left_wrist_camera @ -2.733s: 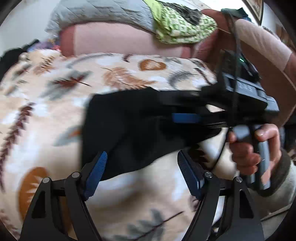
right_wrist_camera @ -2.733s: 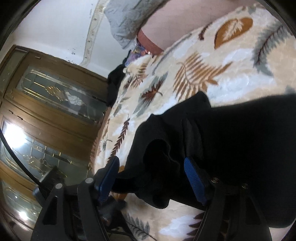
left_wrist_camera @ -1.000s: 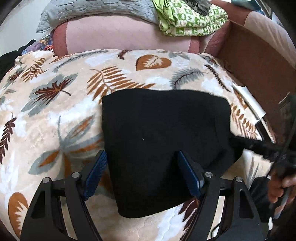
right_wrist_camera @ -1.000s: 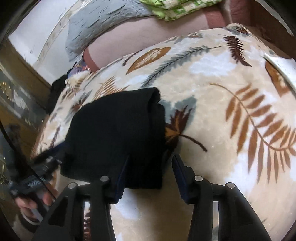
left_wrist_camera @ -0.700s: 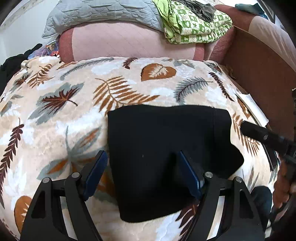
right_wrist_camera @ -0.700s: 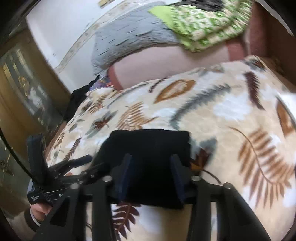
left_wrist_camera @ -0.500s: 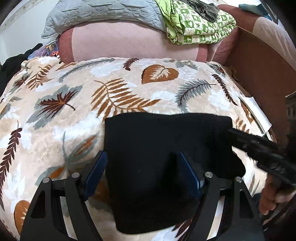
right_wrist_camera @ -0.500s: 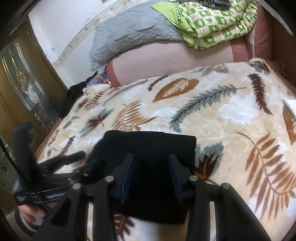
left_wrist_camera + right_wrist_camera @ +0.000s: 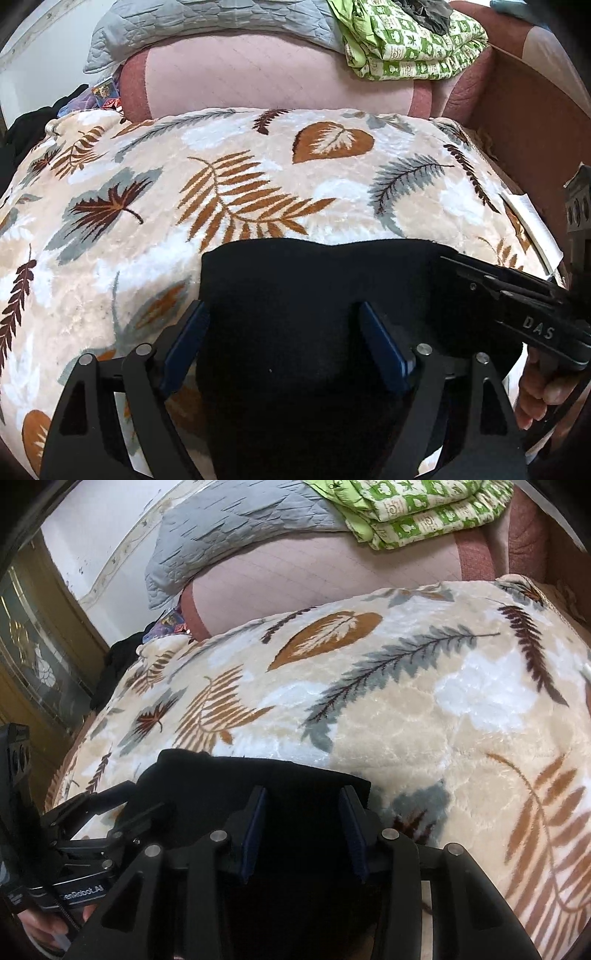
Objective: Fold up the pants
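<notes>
The black pants [image 9: 303,295] lie folded into a compact rectangle on the leaf-patterned blanket [image 9: 240,177]. My left gripper [image 9: 282,343] is open and hovers over the near part of the pants, its blue pads either side of the cloth. My right gripper [image 9: 301,830] is open, narrower, over the right end of the pants [image 9: 258,775]. The right gripper also shows in the left wrist view [image 9: 517,295] at the pants' right edge. The left gripper shows in the right wrist view [image 9: 92,819] at the pants' left.
A pink sofa back [image 9: 277,74] stands behind the blanket, with a grey quilt [image 9: 207,18] and a folded green patterned cloth [image 9: 410,40] on top. A brown armrest [image 9: 535,122] is at right. Dark clothes [image 9: 122,661] and a wooden glass door [image 9: 40,653] are at left.
The pants went from being held up and dropped to lying flat and folded. Both grippers have pulled back toward me and lowered over the near edge; the right jaws narrowed.
</notes>
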A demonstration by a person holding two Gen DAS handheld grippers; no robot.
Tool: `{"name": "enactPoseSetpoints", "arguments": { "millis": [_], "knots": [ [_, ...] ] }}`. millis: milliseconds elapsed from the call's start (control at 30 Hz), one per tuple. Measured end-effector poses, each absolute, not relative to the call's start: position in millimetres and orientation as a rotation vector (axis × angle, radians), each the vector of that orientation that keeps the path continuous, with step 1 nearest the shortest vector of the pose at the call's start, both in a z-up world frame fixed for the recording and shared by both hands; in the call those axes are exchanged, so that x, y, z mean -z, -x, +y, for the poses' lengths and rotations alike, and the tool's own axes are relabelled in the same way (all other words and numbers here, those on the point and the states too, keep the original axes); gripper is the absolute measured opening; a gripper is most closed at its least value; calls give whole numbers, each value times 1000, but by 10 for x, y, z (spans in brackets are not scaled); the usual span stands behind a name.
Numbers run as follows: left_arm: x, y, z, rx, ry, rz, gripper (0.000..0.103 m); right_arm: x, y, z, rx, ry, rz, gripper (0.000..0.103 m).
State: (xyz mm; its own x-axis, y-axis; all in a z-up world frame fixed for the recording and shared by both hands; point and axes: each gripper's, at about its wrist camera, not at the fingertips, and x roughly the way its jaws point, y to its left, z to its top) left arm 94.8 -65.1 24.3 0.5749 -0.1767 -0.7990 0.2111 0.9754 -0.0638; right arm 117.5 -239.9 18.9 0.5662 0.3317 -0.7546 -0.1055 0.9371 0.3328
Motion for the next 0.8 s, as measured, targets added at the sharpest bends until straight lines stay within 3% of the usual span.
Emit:
{"name": "enactPoseSetpoints", "arguments": {
  "millis": [333, 800],
  "knots": [
    [-404, -665, -415, 235, 52, 923, 84, -516, -630, -2310, -303, -232, 894, 42],
    [-39, -497, -373, 269, 137, 1007, 87, -208, -357, -2393, -265, -231, 961, 45]
  ]
}}
